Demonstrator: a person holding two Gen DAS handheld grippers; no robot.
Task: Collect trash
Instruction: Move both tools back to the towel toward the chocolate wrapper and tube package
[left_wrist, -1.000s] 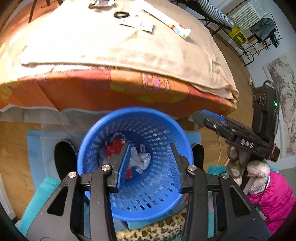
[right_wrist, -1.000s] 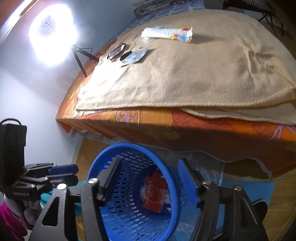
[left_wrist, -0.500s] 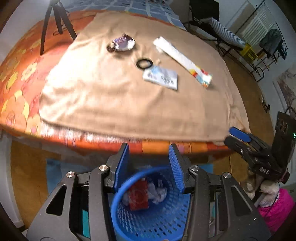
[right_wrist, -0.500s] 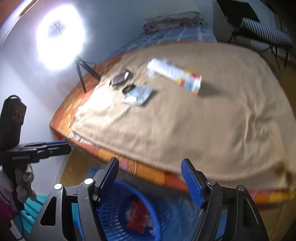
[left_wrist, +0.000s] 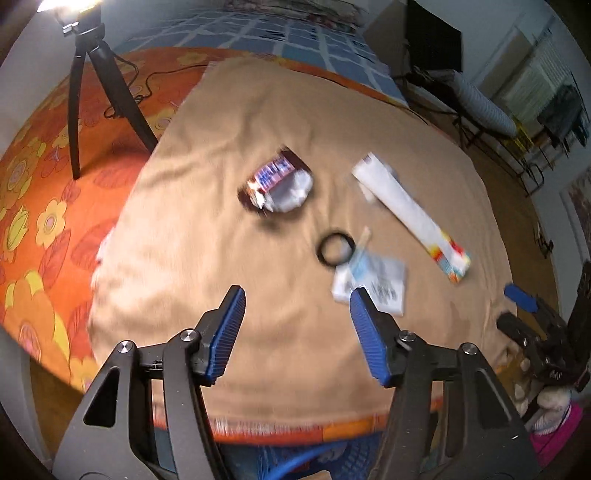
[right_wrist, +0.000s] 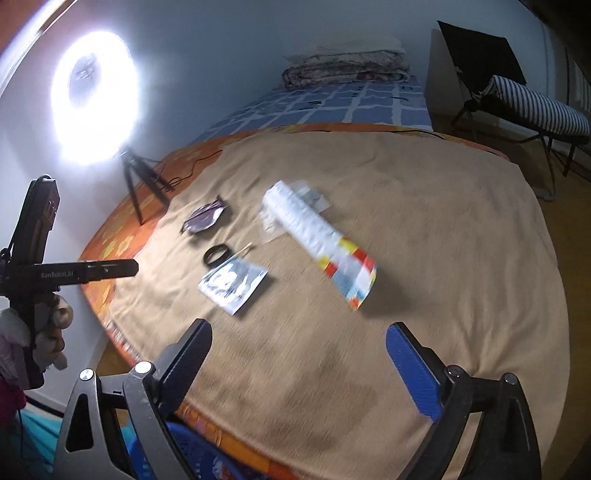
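Trash lies on the tan blanket (left_wrist: 221, 229): a crumpled candy wrapper (left_wrist: 279, 182) (right_wrist: 205, 219), a long white wrapper with a coloured end (left_wrist: 410, 212) (right_wrist: 319, 243), a small white packet (left_wrist: 373, 282) (right_wrist: 232, 282), a black ring (left_wrist: 335, 249) (right_wrist: 217, 254) and a thin stick (right_wrist: 243, 249). My left gripper (left_wrist: 297, 332) is open and empty above the blanket's near edge. My right gripper (right_wrist: 299, 362) is open and empty, also over the near edge. The blue basket's rim (left_wrist: 306, 458) (right_wrist: 184, 454) shows just below the bed edge.
A black tripod (left_wrist: 96, 85) with a bright ring light (right_wrist: 94, 99) stands on the orange flowered bedspread (left_wrist: 40, 184) at the left. A striped folding chair (right_wrist: 532, 107) and a drying rack (left_wrist: 554, 122) stand at the far right.
Both grippers have risen from over the blue basket and tilted up to face the bed top. The basket has dropped to the bottom edge of both views. Both jaws look wider open.
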